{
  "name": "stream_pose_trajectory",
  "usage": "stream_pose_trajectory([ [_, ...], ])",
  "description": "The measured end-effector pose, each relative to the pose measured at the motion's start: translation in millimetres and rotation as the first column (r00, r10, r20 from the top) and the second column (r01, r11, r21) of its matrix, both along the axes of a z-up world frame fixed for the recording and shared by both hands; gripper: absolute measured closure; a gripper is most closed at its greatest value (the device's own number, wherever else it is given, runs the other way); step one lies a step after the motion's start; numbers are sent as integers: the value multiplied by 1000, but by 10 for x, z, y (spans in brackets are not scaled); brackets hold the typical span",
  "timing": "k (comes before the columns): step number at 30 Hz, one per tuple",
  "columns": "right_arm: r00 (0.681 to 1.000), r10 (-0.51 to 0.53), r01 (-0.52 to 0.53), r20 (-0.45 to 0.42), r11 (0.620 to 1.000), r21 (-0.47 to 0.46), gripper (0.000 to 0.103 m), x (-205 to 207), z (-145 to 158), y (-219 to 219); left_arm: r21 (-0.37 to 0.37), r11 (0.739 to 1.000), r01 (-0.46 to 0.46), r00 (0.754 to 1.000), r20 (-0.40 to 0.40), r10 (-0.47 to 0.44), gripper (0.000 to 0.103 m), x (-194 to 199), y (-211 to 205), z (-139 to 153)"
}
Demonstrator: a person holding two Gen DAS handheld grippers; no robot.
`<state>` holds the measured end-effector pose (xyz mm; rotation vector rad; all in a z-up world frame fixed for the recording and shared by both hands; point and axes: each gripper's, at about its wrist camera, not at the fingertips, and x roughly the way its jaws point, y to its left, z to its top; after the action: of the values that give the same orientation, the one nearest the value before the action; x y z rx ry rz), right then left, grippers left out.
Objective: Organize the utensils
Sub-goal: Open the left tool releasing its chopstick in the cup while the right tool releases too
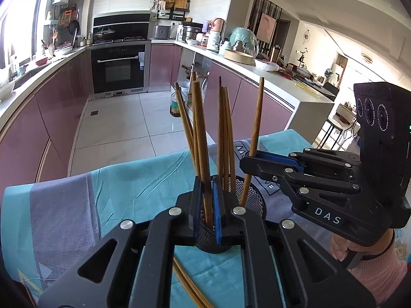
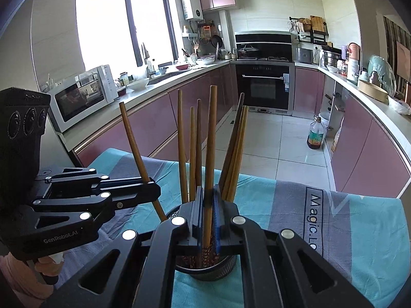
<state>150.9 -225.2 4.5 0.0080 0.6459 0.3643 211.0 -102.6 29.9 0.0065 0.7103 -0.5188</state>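
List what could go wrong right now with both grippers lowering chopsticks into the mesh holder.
1. The left hand-held gripper and right hand-held gripper each clamp a chopstick over the same mesh holder; they are close and could collide.
2. Pushing a chopstick against the holder's rim could tip it, since it stands loose on the wrinkled cloth.
3. Loose chopsticks lie near the cloth's near edge and may get knocked off.
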Motion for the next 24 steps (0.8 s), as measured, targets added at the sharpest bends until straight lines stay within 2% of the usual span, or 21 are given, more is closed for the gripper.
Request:
stream_pose_trajectory([
  [2, 1000, -6, 6, 4, 1000, 4, 96, -1, 3, -5, -3, 1000, -7, 1000, 2, 7, 95, 51, -11, -11],
  [4, 1000, -9, 9, 11, 1000, 9, 96, -5, 14, -25, -11, 1000, -19, 1000, -1, 19, 89, 90, 12, -31],
  [11, 1000, -1, 1, 26, 1000, 21, 96, -77, 26, -35, -25, 999, -45, 999, 23, 46, 85, 77, 114, -64],
  [17, 999, 12, -13, 35, 999, 36, 94, -186, 26, -37, -31, 998, -57, 996, 66, 59, 82, -46, 211, -36],
  [24, 997, 43, -47, 58, 996, 69, 90, -429, 47, -34, -20, 997, -78, 989, 126, 80, 69, -295, 354, -17],
])
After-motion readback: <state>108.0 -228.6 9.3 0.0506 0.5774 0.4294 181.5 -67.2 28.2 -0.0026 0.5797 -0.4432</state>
